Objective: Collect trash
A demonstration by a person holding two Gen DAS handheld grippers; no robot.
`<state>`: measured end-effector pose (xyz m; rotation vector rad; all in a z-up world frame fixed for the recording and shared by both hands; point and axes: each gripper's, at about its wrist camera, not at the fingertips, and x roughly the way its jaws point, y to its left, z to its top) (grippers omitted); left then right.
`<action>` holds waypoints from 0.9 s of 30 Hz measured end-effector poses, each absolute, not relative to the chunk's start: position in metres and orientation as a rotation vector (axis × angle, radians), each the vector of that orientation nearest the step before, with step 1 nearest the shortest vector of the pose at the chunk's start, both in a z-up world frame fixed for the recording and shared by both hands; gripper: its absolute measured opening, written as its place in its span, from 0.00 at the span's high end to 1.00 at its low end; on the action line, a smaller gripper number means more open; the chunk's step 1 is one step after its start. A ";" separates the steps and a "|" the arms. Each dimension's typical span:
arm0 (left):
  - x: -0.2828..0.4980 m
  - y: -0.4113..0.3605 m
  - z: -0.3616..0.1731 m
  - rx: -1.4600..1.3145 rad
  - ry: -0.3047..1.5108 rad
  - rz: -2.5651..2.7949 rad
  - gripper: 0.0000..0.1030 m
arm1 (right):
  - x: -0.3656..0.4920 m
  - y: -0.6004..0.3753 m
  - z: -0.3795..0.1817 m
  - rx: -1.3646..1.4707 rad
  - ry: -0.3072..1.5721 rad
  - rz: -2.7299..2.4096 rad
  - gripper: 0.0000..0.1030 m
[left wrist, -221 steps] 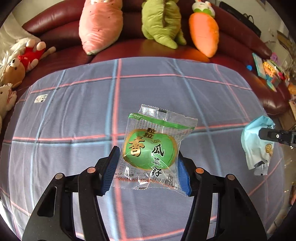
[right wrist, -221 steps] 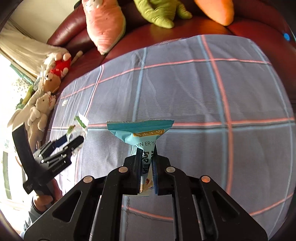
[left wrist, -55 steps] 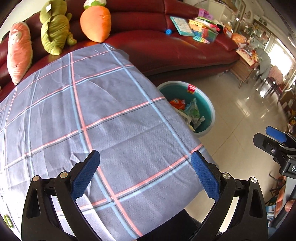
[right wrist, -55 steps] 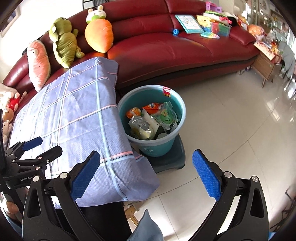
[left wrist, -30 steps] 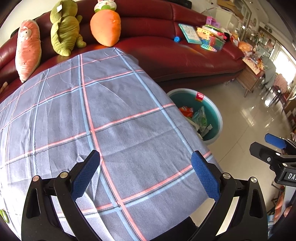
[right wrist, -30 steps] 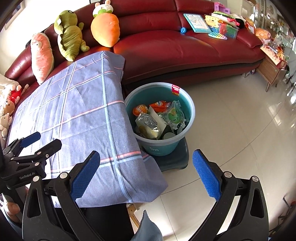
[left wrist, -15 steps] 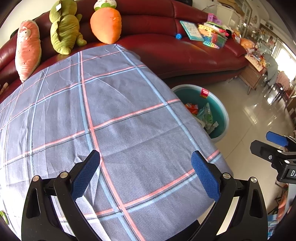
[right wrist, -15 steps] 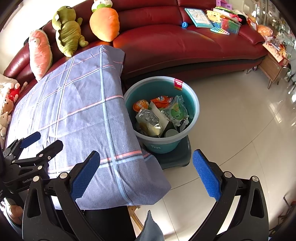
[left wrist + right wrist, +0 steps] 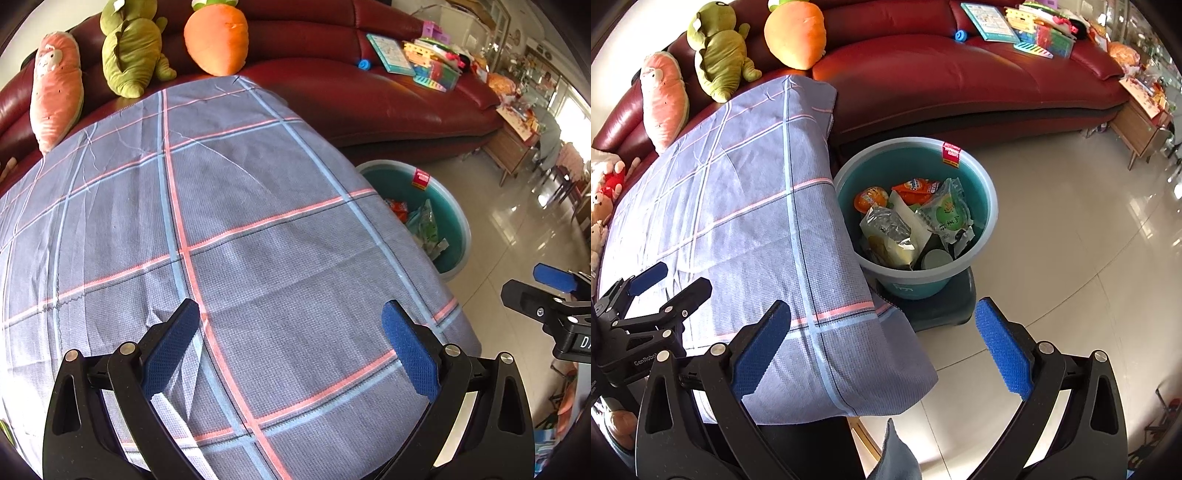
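Note:
A teal bin stands on the floor just past the table's right edge, with several wrappers inside, among them the green seed packet and a silver bag. The left wrist view shows the same bin partly hidden by the table edge. My left gripper hovers open over the checked tablecloth with nothing between its blue pads. My right gripper is open and empty too, above the table corner and the floor, short of the bin. Each gripper shows in the other's view: left gripper, right gripper.
A dark red sofa curves behind the table and bin. Plush toys sit on it: an orange carrot, a green one, a pink one. Books and toys lie further right. Glossy tiled floor spreads to the right.
Both grippers held wrappers 7.4 s ago; both have been open and empty since 1.8 s ago. Over the last second the left view has drifted slightly back over the table; the bin looks a little nearer on the right.

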<state>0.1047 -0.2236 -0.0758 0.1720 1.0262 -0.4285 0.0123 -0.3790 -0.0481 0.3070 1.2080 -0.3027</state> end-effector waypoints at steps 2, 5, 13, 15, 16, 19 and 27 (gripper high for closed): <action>0.105 -0.224 -0.076 0.175 1.026 -0.427 0.04 | 0.013 -0.379 -0.049 0.305 1.209 -0.304 0.07; 0.106 -0.226 -0.077 0.183 1.025 -0.427 0.04 | 0.016 -0.380 -0.049 0.298 1.212 -0.308 0.07; 0.107 -0.230 -0.075 0.210 1.007 -0.433 0.04 | 0.019 -0.384 -0.048 0.290 1.212 -0.326 0.07; 0.107 -0.230 -0.074 0.209 1.008 -0.431 0.04 | 0.019 -0.384 -0.048 0.292 1.211 -0.331 0.07; 0.108 -0.231 -0.074 0.208 1.007 -0.431 0.04 | 0.020 -0.385 -0.048 0.292 1.211 -0.332 0.07; 0.110 -0.231 -0.074 0.205 1.010 -0.431 0.04 | 0.020 -0.386 -0.047 0.289 1.208 -0.337 0.07; 0.111 -0.230 -0.073 0.217 1.007 -0.438 0.04 | 0.022 -0.388 -0.039 0.274 1.187 -0.358 0.07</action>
